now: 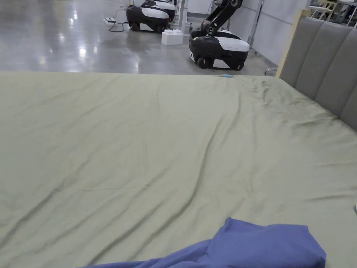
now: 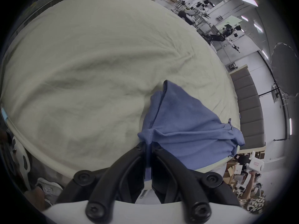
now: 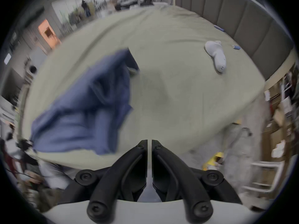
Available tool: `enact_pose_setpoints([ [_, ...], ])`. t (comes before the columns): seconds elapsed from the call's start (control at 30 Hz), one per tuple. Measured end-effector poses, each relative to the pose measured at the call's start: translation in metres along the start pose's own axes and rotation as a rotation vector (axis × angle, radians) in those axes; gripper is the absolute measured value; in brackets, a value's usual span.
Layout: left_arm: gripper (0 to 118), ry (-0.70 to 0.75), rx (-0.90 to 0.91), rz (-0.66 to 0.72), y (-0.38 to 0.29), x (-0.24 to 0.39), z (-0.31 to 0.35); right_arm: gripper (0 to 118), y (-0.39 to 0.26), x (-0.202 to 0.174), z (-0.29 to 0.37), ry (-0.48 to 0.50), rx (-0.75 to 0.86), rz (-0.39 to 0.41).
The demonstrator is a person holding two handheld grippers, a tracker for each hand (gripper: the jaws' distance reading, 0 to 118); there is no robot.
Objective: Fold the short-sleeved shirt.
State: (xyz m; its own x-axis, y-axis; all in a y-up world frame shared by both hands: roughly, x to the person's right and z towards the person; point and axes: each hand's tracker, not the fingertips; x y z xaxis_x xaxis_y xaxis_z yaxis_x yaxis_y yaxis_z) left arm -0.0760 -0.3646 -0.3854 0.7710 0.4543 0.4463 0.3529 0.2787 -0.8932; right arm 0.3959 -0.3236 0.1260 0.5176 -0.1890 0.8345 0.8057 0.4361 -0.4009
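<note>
Pale green sheeting covers a wide bed (image 1: 139, 139), creased but mostly bare, with a padded grey headboard (image 1: 320, 66) along its right side and polished floor beyond the far edge, where wheeled robot bases (image 1: 219, 49) stand. Most of the mattress lies open ahead and to the left.

At the near edge of the bed lies the blue short-sleeved shirt (image 1: 265, 244), bunched rather than flat. In the left gripper view its long axis runs from the near edge diagonally up and away toward the middle of the bed, ending in a raised pointed fold (image 2: 165, 83).

Clenched on a seamed hem of the shirt (image 2: 186, 122), the left hand-held gripper (image 2: 148, 144) has both jaws pressing the cloth just at the bed's edge. The right hand-held gripper (image 3: 149, 142) is closed to a thin slit with nothing between its jaws, hovering off the near edge, apart from the shirt (image 3: 90, 101). A grey sock (image 3: 216, 56) lies well apart near the headboard.
</note>
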Motion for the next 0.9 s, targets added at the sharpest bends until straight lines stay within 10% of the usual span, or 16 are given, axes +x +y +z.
enact_pose_setpoints([
  [0.07, 7, 0.034, 0.028, -0.092, 0.003, 0.015, 0.005, 12, 0.006, -0.004, 0.009, 0.144, 0.098, -0.05],
  [0.13, 10, 0.045, 0.047, -0.141, 0.005, 0.023, 0.006, 63, 0.011, -0.013, 0.018, 0.187, 0.162, 0.0],
  [0.17, 33, 0.062, 0.056, -0.143, 0.005, 0.026, 0.007, 109, 0.013, -0.019, 0.019, 0.182, 0.174, 0.024],
  [0.2, 70, 0.077, 0.07, -0.126, 0.003, 0.026, 0.012, 118, 0.012, -0.027, 0.021, 0.159, 0.162, 0.041],
  [0.23, 95, 0.085, 0.095, -0.103, 0.002, 0.026, 0.016, 115, 0.011, -0.031, 0.025, 0.155, 0.171, 0.048],
  [0.33, 96, 0.055, 0.197, -0.001, -0.012, 0.023, 0.048, 95, -0.002, -0.049, 0.059, 0.189, 0.265, 0.094],
  [0.43, 63, -0.024, 0.364, 0.084, -0.037, 0.023, 0.083, 3, -0.014, -0.061, 0.066, 0.267, 0.209, 0.073],
  [0.47, 9, -0.062, 0.41, 0.086, -0.045, 0.016, 0.09, 3, -0.019, -0.066, 0.058, 0.29, 0.189, 0.068],
  [0.5, 0, -0.085, 0.414, 0.092, -0.053, 0.015, 0.092, 3, -0.025, -0.066, 0.052, 0.279, 0.214, 0.075],
  [0.83, 1, -0.232, 0.281, 0.098, -0.046, -0.017, 0.049, 3, -0.025, -0.08, 0.03, 0.419, 0.108, 0.07],
  [0.9, 40, -0.273, 0.288, 0.014, -0.024, -0.036, 0.041, 3, -0.022, -0.083, 0.036, 0.425, 0.122, 0.067],
])
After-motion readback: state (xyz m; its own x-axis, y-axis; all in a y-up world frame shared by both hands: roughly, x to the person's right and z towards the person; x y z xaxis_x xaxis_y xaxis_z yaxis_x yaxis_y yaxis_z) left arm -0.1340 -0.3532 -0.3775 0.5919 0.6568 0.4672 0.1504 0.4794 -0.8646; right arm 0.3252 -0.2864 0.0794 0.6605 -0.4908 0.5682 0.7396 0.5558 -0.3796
